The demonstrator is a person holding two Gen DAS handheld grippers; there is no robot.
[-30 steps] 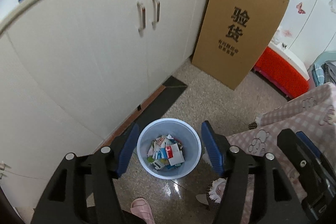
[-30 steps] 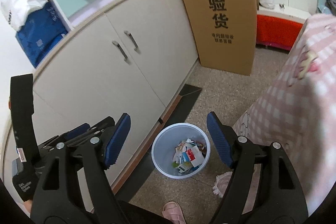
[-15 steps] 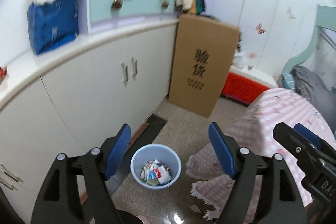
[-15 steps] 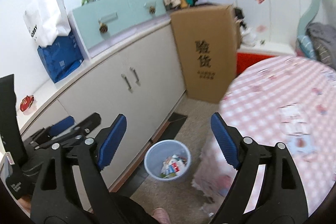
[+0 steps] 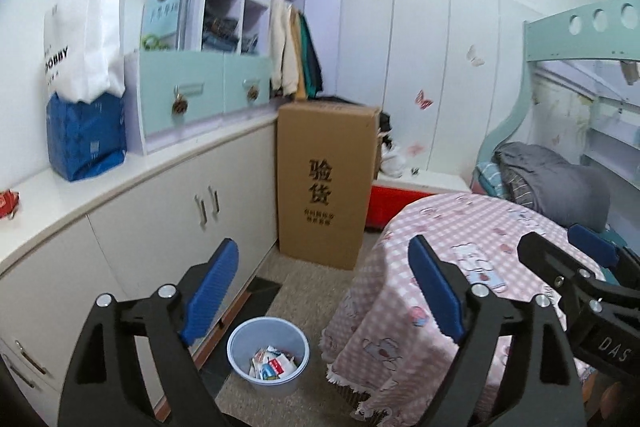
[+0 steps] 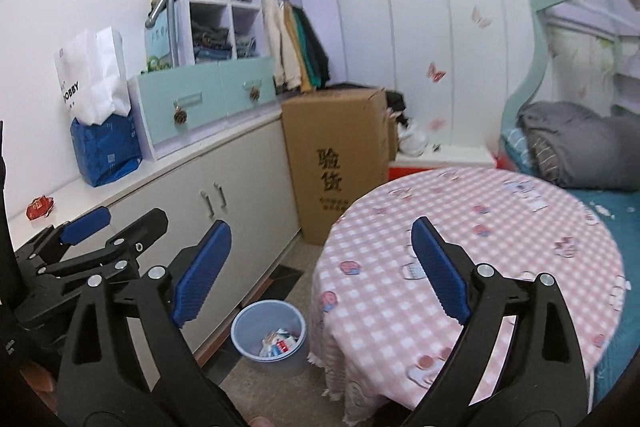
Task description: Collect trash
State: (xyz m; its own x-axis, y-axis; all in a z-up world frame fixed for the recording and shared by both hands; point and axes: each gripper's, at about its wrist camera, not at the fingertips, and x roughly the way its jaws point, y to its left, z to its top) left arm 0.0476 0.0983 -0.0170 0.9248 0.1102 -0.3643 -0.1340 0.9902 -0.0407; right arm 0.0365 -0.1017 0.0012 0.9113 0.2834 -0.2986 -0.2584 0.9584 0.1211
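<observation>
The left claw (image 5: 324,293) is held level with a slight downward tilt, its blue-padded fingers (image 5: 210,291) spread wide; its jaws have just been opening and nothing lies between them. The right claw (image 6: 320,273) sits just beside it on the right, at much the same tilt, jaws likewise just opened wide and empty, blue pads (image 6: 438,269) facing inward.

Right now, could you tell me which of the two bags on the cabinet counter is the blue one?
The lower bag, resting directly on the counter; the white bag stands upright inside it.
</observation>
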